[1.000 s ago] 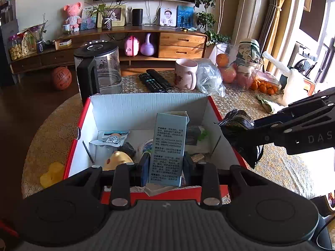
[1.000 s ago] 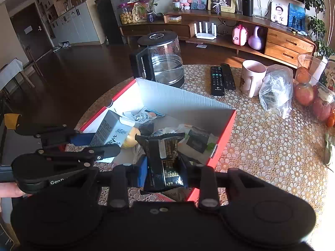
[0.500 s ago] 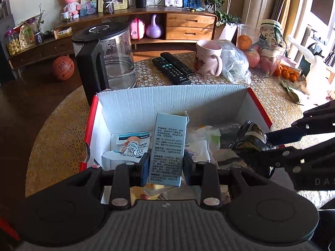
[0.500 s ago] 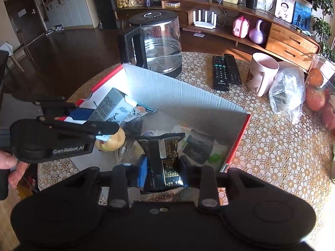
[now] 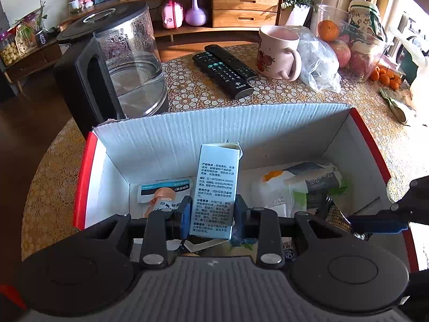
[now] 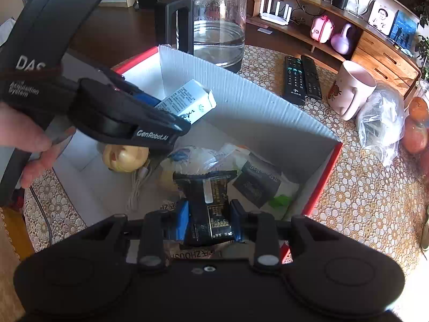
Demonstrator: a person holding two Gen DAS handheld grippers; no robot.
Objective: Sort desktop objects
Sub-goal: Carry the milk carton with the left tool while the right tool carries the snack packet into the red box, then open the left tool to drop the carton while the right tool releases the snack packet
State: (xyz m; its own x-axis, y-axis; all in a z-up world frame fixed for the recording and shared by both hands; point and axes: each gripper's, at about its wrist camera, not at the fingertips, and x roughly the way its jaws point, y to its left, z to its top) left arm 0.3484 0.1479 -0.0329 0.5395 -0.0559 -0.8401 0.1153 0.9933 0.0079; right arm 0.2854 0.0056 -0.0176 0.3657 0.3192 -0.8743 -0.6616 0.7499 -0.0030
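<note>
Item, left: left gripper [image 5: 211,213], jaws clamped on a pale blue carton [image 5: 217,187] held upright; it has come forward and down, so the cardboard box [image 5: 214,126] that earlier lay ahead now lies below the jaws, suggesting deposit is near. Item, right: right gripper [image 6: 209,214], likewise lowered over the box, jaws clamped on a black snack packet [image 6: 207,201], above wrappers already inside.
</note>
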